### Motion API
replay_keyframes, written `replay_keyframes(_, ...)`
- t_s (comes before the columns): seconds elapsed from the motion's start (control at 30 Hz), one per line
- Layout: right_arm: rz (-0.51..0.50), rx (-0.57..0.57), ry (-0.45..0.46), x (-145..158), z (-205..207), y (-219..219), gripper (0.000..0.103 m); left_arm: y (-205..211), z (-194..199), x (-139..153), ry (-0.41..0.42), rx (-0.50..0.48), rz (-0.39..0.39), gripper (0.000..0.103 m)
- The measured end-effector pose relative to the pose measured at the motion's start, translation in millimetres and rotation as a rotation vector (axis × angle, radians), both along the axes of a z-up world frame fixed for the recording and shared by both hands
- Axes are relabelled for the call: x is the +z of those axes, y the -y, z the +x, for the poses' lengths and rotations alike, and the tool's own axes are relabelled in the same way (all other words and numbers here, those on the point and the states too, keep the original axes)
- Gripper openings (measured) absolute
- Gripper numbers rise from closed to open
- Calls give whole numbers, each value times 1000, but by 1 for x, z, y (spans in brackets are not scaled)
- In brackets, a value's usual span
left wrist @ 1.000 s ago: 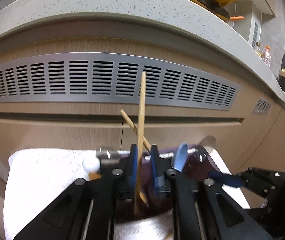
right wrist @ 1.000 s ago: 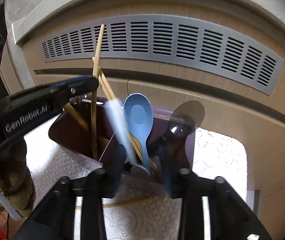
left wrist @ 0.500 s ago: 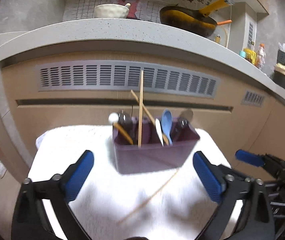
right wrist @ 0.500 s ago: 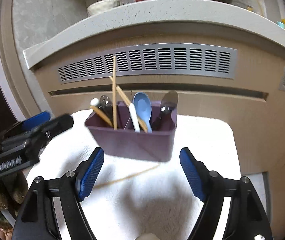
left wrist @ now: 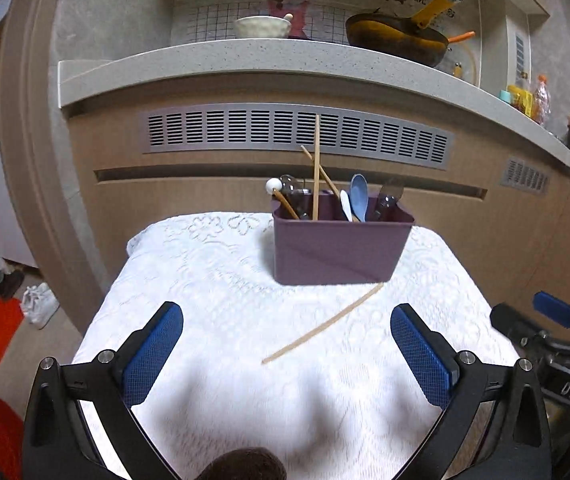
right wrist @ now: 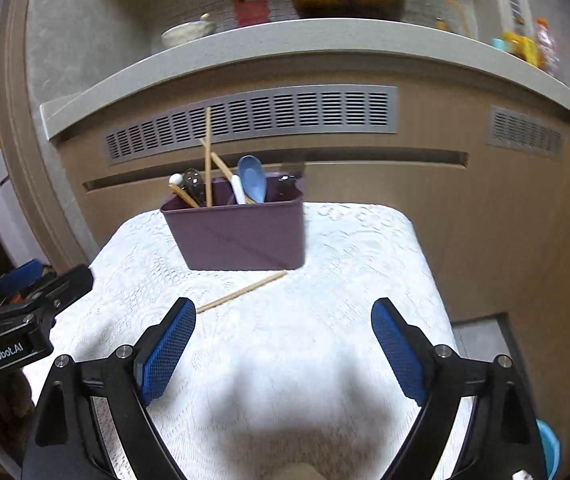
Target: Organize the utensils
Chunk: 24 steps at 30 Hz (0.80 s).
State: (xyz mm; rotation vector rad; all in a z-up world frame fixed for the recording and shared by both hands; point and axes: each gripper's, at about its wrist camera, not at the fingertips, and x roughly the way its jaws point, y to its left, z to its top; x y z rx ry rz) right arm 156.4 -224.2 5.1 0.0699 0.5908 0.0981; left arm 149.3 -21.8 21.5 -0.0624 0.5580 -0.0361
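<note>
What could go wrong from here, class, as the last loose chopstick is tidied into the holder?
1. The loose chopstick lies flat on the lace tablecloth; open tongs may slip off it or snag the cloth.
2. The purple holder looks crowded, so inserting another piece might knock the upright chopstick or blue spoon.
3. It stands near the table's far edge; a push might shift it.

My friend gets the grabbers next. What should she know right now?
Left gripper: jaws wide open, holding nothing, hovering over the white cloth.
Right gripper: the same, open and holding nothing.
Purple caddy stands at the cloth's far side.
Done: chopsticks, blue spoon and dark utensils stand in the caddy.
Left: one loose chopstick lies on the cloth in front of the caddy; put it in.
</note>
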Motion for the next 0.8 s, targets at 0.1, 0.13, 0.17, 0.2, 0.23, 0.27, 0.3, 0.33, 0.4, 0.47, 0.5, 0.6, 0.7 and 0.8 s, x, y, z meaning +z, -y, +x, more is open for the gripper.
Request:
replay_keyframes(0.1, 4, -30, 16, 1, -17, 6, 90, 4, -16, 2, 8, -20, 9, 103)
replay_keyframes(0.13, 3, -34, 19, 1, -21, 7, 92, 5, -19, 2, 11, -24, 12, 103)
replay_keyframes(0.17, 2, -38, 25, 2, -25, 7, 95, 7, -24, 3, 16, -31, 17, 103)
replay_keyframes(0.2, 1, -41, 31, 2, -28, 7, 96, 9, -27, 4, 19, -37, 21, 103)
replay_keyframes(0.23, -6, -44, 37, 3, -32, 7, 96, 11, -28, 5, 20, -43, 24, 103)
replay_keyframes(0.27, -16, -45, 43, 3, -34, 5, 96, 13, -30, 5, 20, -50, 26, 103)
replay_keyframes(0.3, -27, -47, 48, 3, -36, 4, 96, 14, -31, 6, 20, -53, 26, 103)
replay_keyframes(0.33, -38, -48, 54, 4, -37, 3, 96, 15, -32, 7, 19, -57, 28, 103)
replay_keyframes(0.4, -46, -49, 61, 5, -40, 3, 97, 16, -32, 8, 17, -63, 29, 103)
replay_keyframes(0.47, -48, -48, 64, 6, -41, 3, 97, 16, -33, 9, 14, -64, 25, 103)
replay_keyframes(0.5, -49, -48, 65, 6, -42, 3, 97, 16, -33, 9, 12, -64, 23, 103)
replay_keyframes(0.6, -48, -47, 64, 6, -42, 4, 97, 16, -33, 9, 9, -61, 18, 103)
replay_keyframes(0.7, -49, -48, 66, 6, -42, 5, 97, 16, -33, 9, 9, -62, 18, 103)
replay_keyframes(0.8, -48, -47, 64, 6, -42, 5, 97, 17, -33, 9, 7, -66, 21, 103)
